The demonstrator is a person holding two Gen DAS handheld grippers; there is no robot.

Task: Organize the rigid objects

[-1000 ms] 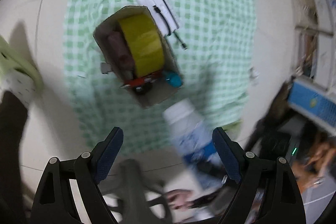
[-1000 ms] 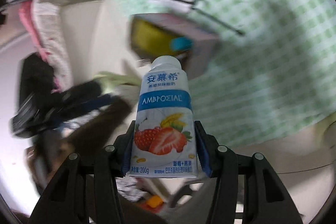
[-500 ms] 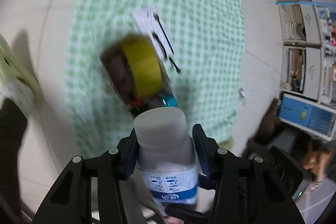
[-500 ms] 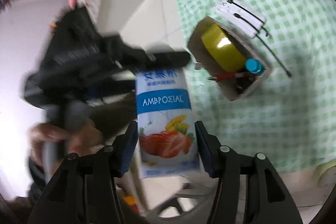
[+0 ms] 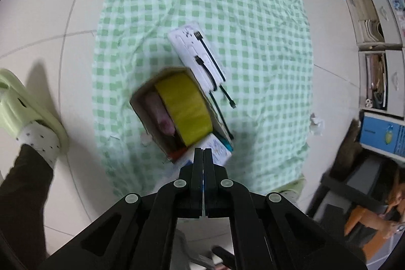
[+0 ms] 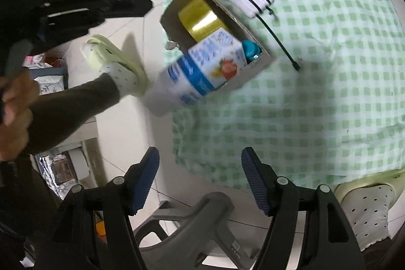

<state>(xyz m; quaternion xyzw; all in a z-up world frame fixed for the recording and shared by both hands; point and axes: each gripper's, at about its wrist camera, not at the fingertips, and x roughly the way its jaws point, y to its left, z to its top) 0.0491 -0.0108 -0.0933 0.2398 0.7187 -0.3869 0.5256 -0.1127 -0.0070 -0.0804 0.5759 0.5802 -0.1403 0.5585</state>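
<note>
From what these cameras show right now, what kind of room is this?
Probably a lived-in home room or home office, with the work done on the floor: a green checked cloth spread over pale floor tiles, paper-stuffed drawers along one wall, and a foot in a slipper.

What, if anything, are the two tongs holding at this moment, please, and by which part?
Nothing. The left tongs are shut with nothing between them, the right tongs are open, and the yogurt bottle leans on the cardboard box ungripped.

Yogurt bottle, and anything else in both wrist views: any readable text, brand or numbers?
Nothing can be quoted.
Yogurt bottle: print on blue band and white body, motion-blurred, unreadable.
Blue box at the room's edge: logo and print too small.
White power bank: dark marks, no legible words.
</note>
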